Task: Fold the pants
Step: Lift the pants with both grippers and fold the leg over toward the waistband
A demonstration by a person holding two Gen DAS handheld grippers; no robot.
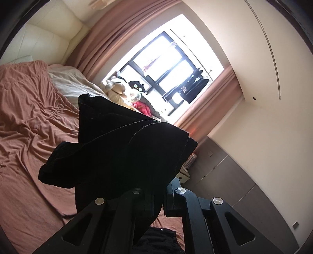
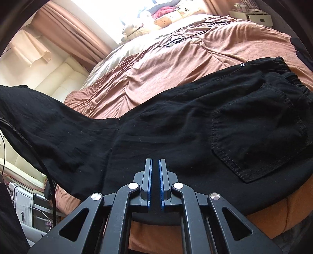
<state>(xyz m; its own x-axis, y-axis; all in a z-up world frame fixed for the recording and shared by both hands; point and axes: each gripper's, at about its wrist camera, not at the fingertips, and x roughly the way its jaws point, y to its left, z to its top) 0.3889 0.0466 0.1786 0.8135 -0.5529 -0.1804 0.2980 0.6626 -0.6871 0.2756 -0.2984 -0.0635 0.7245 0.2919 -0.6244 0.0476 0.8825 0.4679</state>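
Black pants (image 2: 176, 132) lie across the pink bedspread (image 2: 166, 70), back pocket (image 2: 260, 140) up, waistband to the right, legs running off to the left and rising. My left gripper (image 1: 156, 187) is shut on the leg end of the pants (image 1: 121, 148) and holds it up in the air above the bed (image 1: 29, 117); the cloth hides its fingertips. My right gripper (image 2: 155, 162) hovers low over the seat of the pants, its blue-padded fingers (image 2: 149, 172) nearly together with a narrow gap, nothing between them.
Stuffed toys (image 1: 125, 88) and cushions sit at the far side of the bed below a bright window (image 1: 166, 64) with pink curtains. A cream headboard (image 2: 64, 78) is at left. A dark cabinet (image 1: 234, 185) and white nightstand (image 2: 260, 17) flank the bed.
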